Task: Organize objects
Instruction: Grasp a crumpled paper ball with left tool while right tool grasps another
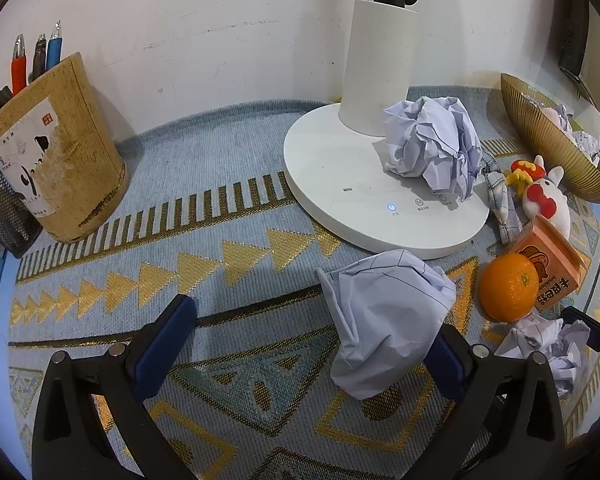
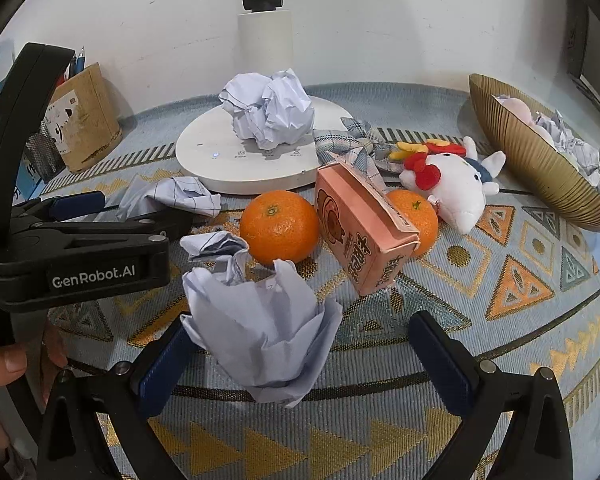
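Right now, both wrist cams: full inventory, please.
paper balls: four loose, white; one on lamp base, three on mat
lamp: one, white, against the back wall
oranges: two, either side of box
box: one, pink, tilted
plush toy: one, white, beside bowl
bowl: one, gold, right, holds paper
pen holder: one, tan, left
left gripper: open, by paper
right gripper: open, by paper

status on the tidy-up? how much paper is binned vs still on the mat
Done: some crumpled paper already sits in the gold bowl.
In hand: nothing gripped. The left gripper and right gripper are both open, each at a paper wad.
Left: the wad on the lamp base, loose wads on the mat, oranges, pink carton, plush toy.
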